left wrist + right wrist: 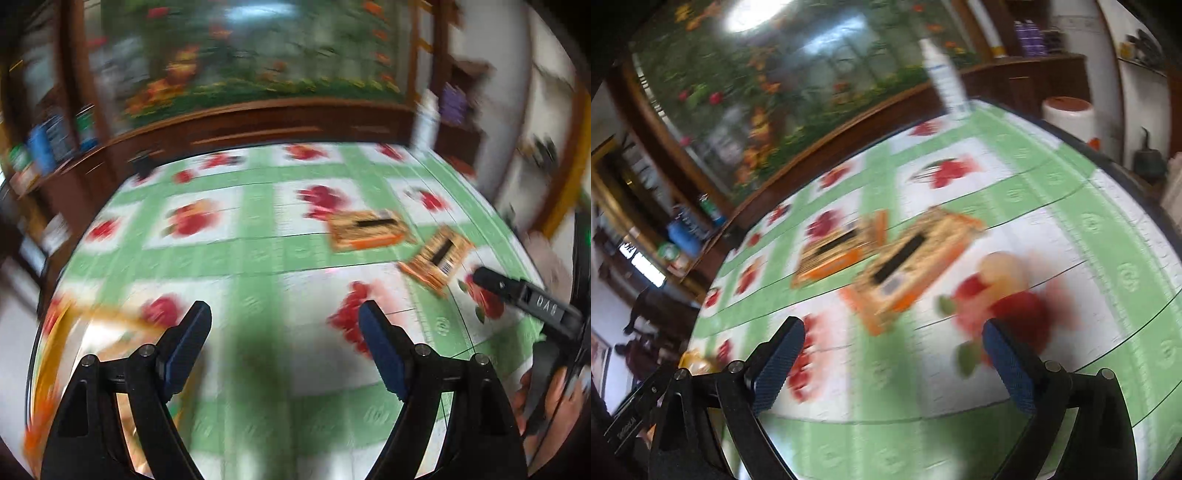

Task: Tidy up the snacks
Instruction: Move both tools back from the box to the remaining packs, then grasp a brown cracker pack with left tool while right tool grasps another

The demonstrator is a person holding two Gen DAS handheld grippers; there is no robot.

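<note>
So the two orange snack boxes are what matters here. The nearer snack box (pixel 908 266) lies flat on the surface (pixel 1089 258), straight ahead of the right gripper (pixel 890 354) and a touch left of its centre line. Its long axis runs diagonally, from near-left up to far-right, so it sits skewed to the gap between the jaws rather than square across it. The second snack box (pixel 842 247) lies just beside it, further back and to the left; whether the two touch, I can't tell through the blur.

From the left gripper (pixel 284 332) both boxes are well off to the right, with the nearer one (pixel 439 258) closer to the other tool's black finger than to this one. So my guess is the right side is the one placed to grab, and it would need a wrist twist to line the jaws across the box's short side.

Both sets of jaws are spread wide with nothing between them. At the left gripper's lower left there's something orange and yellowish (pixel 48 369), too smeared to name. A white bottle (pixel 945 81) stands at the far edge.
</note>
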